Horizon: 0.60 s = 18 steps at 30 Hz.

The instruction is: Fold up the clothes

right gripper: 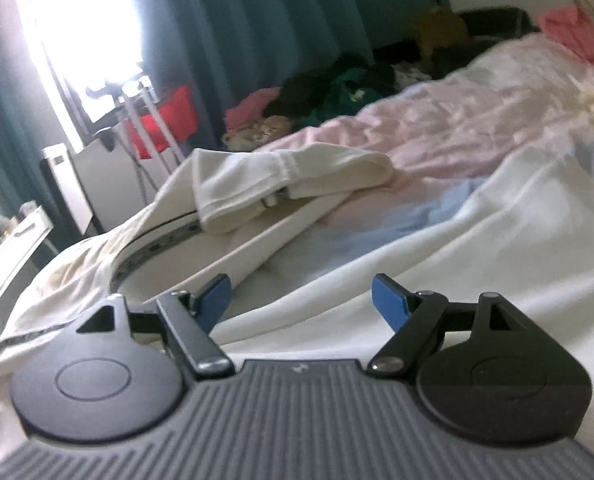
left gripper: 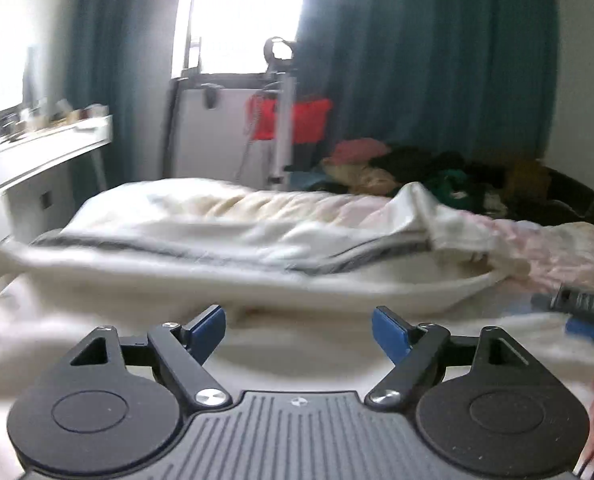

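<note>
Both claws are hovering low over the bed, each standing wide with nothing between its blue pads: the left claw (left gripper: 299, 330) and the right claw (right gripper: 301, 300) are carrying no cloth. The task's thing, a cream-white zip-front garment with a grey-edged opening (left gripper: 217, 236), is lying spread across the bed's white cover (right gripper: 477, 264), in front of both claws and partly doubled, one sleeve or flap (right gripper: 281, 184) lying turned back over the body. That flat lie is likely keeping it ready for another fold. The right claw is also showing at the right edge of the left view, near the garment's end. A heap of dark, green and pink clothes (left gripper: 437, 172) is waiting beyond the bed.
</note>
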{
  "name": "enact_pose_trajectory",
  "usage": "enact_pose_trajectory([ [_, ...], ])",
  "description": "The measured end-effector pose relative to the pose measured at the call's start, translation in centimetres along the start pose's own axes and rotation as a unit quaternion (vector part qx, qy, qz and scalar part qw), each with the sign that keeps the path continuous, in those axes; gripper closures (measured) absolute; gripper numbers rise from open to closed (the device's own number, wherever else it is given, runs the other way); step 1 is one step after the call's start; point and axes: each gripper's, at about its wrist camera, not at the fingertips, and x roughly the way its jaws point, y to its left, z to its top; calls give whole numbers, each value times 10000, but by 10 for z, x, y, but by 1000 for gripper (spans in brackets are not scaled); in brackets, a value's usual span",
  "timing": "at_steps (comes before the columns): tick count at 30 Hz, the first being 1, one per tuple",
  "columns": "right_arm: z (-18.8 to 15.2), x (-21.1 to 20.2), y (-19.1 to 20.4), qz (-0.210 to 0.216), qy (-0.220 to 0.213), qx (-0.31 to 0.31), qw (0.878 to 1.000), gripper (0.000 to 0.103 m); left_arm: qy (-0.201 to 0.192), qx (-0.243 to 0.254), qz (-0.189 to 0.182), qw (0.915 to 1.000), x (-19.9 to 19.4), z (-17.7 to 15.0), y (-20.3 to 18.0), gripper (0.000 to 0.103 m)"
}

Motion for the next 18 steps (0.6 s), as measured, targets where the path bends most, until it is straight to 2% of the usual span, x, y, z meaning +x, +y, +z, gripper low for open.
enact_pose_trajectory([
  [3,-4,-13,9,172,-103,-199,9996,24,102,-357,8,9993,-11,-18,18,20],
  [5,-8,-19,12,233,-45,-224,9995,24,228,-568,-104,9981,-9,-24,17,20],
  [8,-12,-28,21,331,4,-274,9991,24,169,-494,-151,9985,-15,-31,14,20],
  [13,-16,-37,42,110,-232,-975,9949,24,35,-268,-79,9996,-11,-40,10,20],
  [18,-19,-35,41,269,-98,-934,9952,25,149,-377,107,9991,1,-48,18,20],
])
